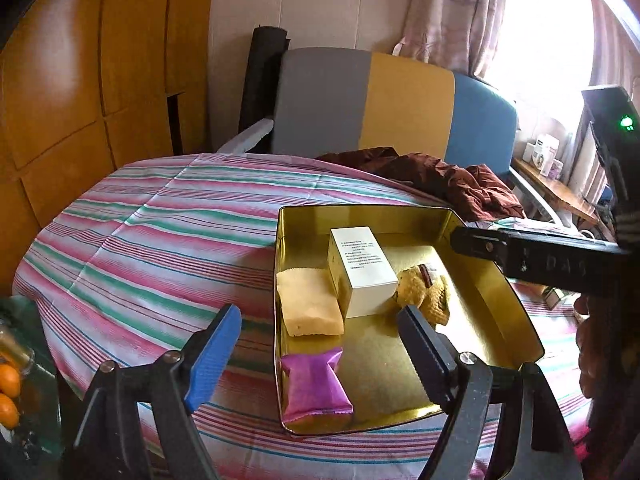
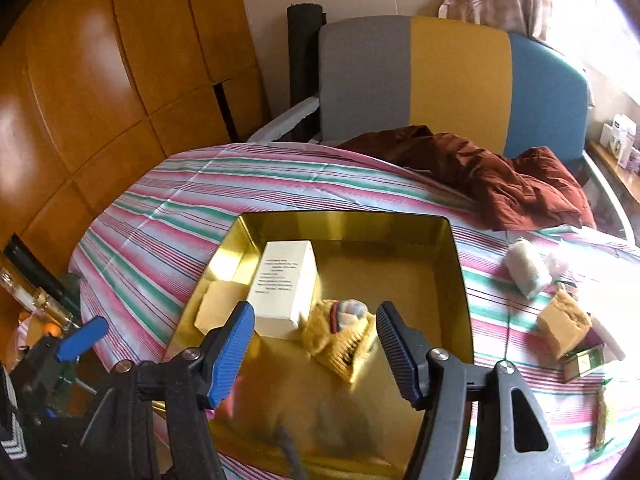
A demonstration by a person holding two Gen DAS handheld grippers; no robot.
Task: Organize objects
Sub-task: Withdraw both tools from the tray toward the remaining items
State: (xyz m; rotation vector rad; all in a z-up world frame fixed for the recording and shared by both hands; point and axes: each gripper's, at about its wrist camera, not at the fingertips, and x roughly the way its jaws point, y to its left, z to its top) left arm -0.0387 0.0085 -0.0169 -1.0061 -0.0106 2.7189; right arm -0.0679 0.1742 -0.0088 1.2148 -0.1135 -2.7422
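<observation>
A gold tin tray sits on the striped tablecloth. In it lie a white box, a pale yellow sponge, a yellow knitted item and a purple snack packet. My left gripper is open and empty above the tray's near left corner. My right gripper is open and empty just above the knitted item; its body shows in the left wrist view.
A brown cloth lies at the table's far edge before a grey, yellow and blue chair. Right of the tray lie a white roll, a yellow sponge block and a small green box. Oranges sit at far left.
</observation>
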